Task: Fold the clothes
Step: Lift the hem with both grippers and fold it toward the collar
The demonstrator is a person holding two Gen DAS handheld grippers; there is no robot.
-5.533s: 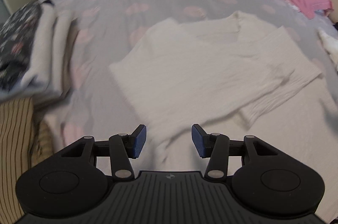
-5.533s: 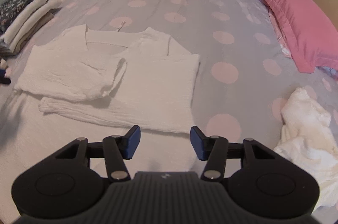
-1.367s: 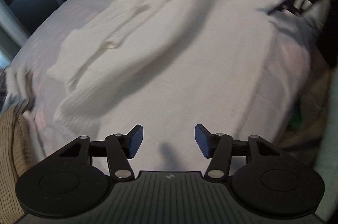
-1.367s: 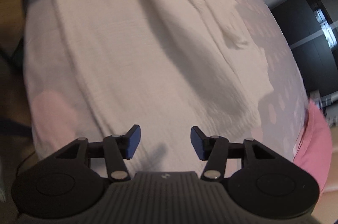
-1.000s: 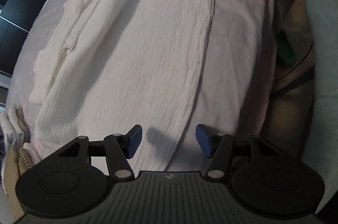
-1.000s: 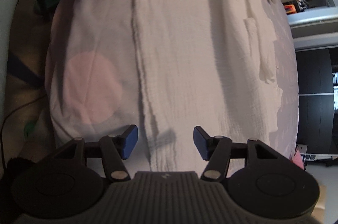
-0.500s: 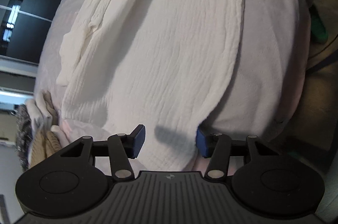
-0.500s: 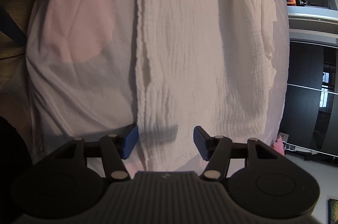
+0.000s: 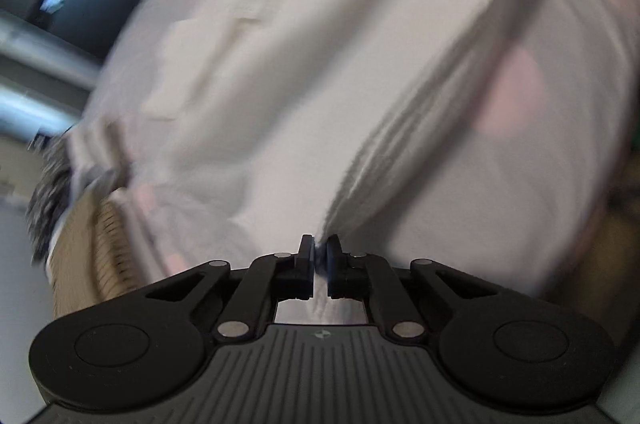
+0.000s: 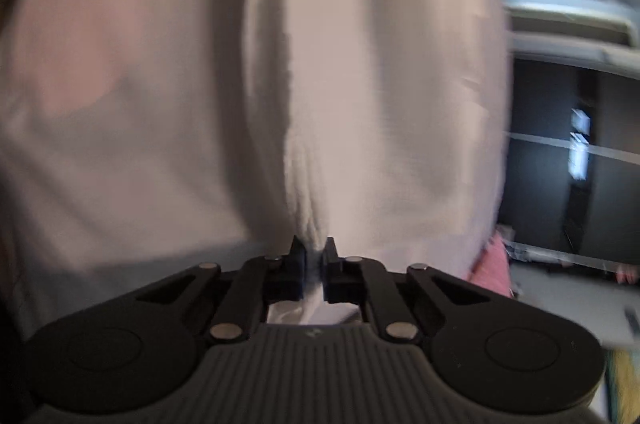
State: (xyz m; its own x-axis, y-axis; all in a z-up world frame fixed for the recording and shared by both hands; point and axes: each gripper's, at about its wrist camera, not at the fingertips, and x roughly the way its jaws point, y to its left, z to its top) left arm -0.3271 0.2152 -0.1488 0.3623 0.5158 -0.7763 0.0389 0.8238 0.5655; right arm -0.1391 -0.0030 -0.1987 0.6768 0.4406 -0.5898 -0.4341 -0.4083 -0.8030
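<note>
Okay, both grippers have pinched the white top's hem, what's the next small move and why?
Probably lift both together and carry the hem toward the collar: the left gripper and right gripper are each shut on the white top, which lies flat on the bed.

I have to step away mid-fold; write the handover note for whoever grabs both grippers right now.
Left gripper: shut on the near hem edge of the white top.
Right gripper: shut on the same hem, cloth bunched between its pads.
The white top lies flat on the polka-dot bedspread, sleeves already folded in. Folded stack of clothes sits at the bed's left side.
Done: both hem corners pinched.
Left: lift the hem, carry it up toward the collar, lay flat, release, probably move it to the stack.
</note>
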